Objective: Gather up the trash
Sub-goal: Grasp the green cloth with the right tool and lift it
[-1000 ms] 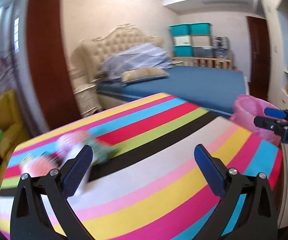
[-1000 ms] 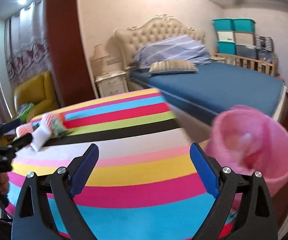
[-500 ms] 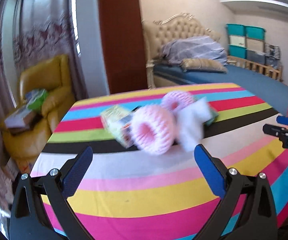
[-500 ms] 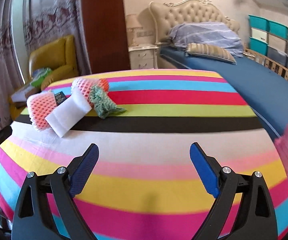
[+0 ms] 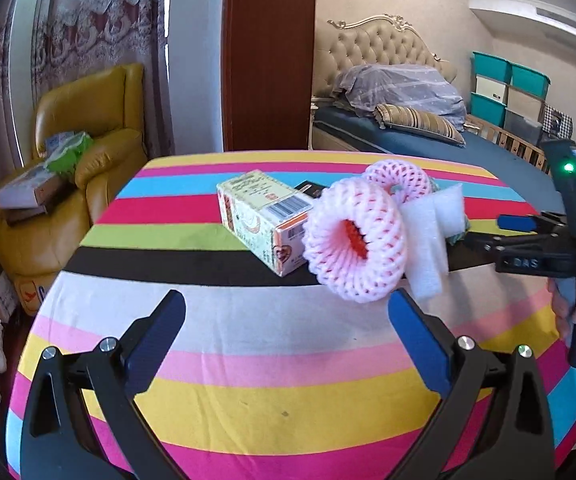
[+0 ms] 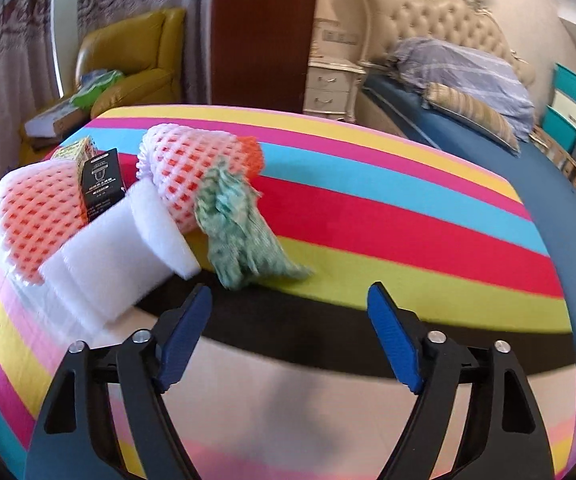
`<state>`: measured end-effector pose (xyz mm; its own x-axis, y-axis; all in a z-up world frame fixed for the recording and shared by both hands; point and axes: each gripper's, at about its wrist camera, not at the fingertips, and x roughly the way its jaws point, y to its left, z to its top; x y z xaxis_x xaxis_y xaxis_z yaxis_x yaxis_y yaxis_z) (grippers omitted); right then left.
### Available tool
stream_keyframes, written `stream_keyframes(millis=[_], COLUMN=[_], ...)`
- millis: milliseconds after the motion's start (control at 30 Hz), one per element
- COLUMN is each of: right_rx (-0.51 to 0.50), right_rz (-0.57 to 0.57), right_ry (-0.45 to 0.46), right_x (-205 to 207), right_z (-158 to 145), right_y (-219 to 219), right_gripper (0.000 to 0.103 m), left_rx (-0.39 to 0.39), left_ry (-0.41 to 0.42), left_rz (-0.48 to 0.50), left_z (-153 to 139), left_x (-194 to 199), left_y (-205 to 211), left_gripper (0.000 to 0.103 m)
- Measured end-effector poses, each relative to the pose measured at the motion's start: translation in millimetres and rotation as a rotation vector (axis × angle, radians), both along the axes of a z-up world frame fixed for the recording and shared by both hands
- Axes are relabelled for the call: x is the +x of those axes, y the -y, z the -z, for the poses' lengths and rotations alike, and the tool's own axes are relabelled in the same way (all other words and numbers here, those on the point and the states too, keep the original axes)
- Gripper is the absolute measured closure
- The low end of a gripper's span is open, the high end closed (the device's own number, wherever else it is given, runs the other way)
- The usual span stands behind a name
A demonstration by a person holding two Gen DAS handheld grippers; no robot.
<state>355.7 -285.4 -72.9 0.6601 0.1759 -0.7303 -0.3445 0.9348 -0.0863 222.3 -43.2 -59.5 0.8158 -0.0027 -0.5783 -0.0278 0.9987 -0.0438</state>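
Right wrist | foam slab (image 6: 104, 276) lies lengthwise toward camera | both hand-held grippers wide, empty

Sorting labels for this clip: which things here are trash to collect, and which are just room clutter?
Trash on the striped table:
foam nets
white foam block
carton
black box
green rag

Just lying about:
yellow armchair
bed
storage bins

Bedroom around a striped table

The rainbow-striped tablecloth (image 5: 248, 360) fronts a yellow armchair (image 5: 88, 128) piled with boxes. A blue bed (image 6: 468, 128) with a tufted cream headboard (image 5: 372, 44) carries a striped pillow (image 5: 416, 118) and bundled quilt (image 6: 460, 64). A white nightstand (image 6: 330, 84) stands beside it; teal storage bins (image 5: 504, 80) are stacked beyond.
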Motion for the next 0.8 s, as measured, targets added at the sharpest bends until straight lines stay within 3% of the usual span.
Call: stream_keyframes(millis=[167, 233, 333, 567, 800], right_rx=[0.007, 0.024, 0.053, 0.112, 0.199], right_rz=[-0.051, -0.062, -0.067, -0.090, -0.079], right_ry=[-0.014, -0.032, -0.035, 0.026, -0.010], right_x=[22.3, 27.8, 22.1, -20.2, -52.6], right_z=[1.1, 2.7, 1.5, -13.7, -9.7], right_y=[-20.0, -23.3, -24.5, -19.5, -2.8], right_gripper=[0.046, 0.061, 0.066, 0.069, 0.069], left_rx=[-0.062, -0.066, -0.069, -0.051, -0.034], left_ry=[-0.022, -0.033, -0.044, -0.043, -0.054], left_rz=[-0.017, -0.024, -0.029, 0.006, 0.033], left_z=[6.3, 8.6, 10.1, 9.4, 10.6], left_x=[2.2, 3.8, 3.7, 3.2, 5.6], left_y=[-10.1, -11.8, -11.0, 6.3, 24.8], left_gripper=[0.005, 0.005, 0.005, 0.005, 0.005])
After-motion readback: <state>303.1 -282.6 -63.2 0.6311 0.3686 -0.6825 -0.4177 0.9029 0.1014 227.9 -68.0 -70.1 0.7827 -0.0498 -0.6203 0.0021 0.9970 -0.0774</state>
